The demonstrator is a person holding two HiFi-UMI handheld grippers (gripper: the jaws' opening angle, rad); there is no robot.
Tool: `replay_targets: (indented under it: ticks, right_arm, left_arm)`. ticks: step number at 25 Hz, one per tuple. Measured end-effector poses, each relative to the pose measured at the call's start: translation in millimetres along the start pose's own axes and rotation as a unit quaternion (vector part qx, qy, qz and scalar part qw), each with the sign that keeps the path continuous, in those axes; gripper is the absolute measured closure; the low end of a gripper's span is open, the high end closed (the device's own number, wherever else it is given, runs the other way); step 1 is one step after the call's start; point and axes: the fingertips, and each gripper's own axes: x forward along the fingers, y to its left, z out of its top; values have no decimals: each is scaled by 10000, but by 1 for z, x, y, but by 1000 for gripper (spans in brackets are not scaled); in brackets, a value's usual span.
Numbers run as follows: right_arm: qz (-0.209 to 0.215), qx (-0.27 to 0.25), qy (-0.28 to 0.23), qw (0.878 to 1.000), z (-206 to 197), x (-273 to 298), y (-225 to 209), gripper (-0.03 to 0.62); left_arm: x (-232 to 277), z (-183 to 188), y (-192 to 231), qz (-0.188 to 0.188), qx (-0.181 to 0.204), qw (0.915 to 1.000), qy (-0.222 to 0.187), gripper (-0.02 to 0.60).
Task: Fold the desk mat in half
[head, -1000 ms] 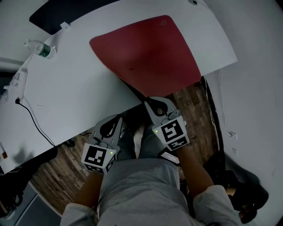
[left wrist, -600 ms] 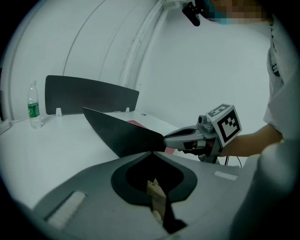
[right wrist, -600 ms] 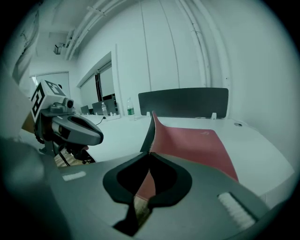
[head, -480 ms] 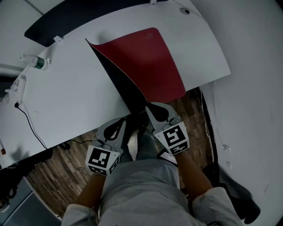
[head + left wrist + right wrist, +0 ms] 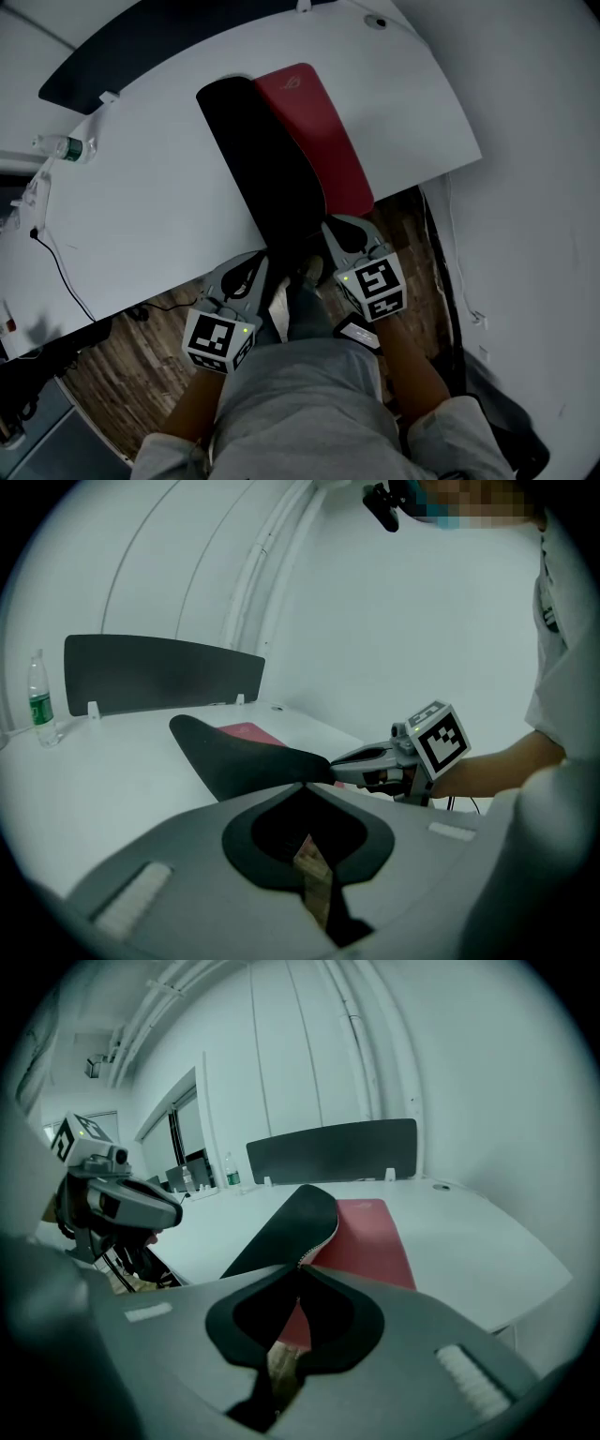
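Observation:
The desk mat lies on the white desk (image 5: 141, 216). Its red top (image 5: 323, 141) shows at the right, and its left part is lifted and turned over, showing the black underside (image 5: 262, 169). My right gripper (image 5: 339, 230) is shut on the near edge of that raised flap, which curls up from the jaw tips (image 5: 300, 1267) in the right gripper view, black flap (image 5: 291, 1222) beside red top (image 5: 370, 1237). My left gripper (image 5: 253, 267) is at the desk's near edge, left of the mat and apart from it. Its tips (image 5: 300, 786) meet with nothing between them, facing the mat (image 5: 244, 757).
A water bottle (image 5: 64, 148) stands at the desk's far left and a dark partition screen (image 5: 141, 52) runs along the back edge. A black cable (image 5: 66, 253) trails off the left side. Wooden floor (image 5: 122, 356) and the person's legs lie below the desk's near edge.
The mat's left side has come up and over toward the right, so much more black underside and less red shows. The right gripper moved right with the edge; the left stayed near the desk edge.

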Motion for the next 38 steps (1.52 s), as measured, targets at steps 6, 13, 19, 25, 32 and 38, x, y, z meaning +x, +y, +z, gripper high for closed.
replay_targets:
  ticks: [6, 13, 19, 25, 32, 38]
  right_arm:
    - [-224, 361, 117, 9990, -21, -5, -39, 572]
    - [-387, 526, 150, 9978, -31, -7, -70, 572]
    - [-463, 539, 269, 9971, -42, -8, -87, 572]
    - [-517, 548, 343, 9966, -52, -13, -101, 572]
    - [-558, 604, 461, 9955, -65, -13, -109, 572]
    - [-548, 568, 608, 9950, -74, -5, -109, 566]
  left_arm:
    - [16, 2, -15, -52, 49, 10000, 65, 563]
    - [33, 4, -25, -70, 57, 9999, 141, 563]
    - [47, 11, -30, -86, 49, 9998, 146, 563]
    - [60, 13, -40, -151, 93, 9996, 205, 563]
    - [68, 14, -45, -206, 110, 9994, 256, 563]
    - [70, 12, -44, -190, 94, 9993, 292, 563]
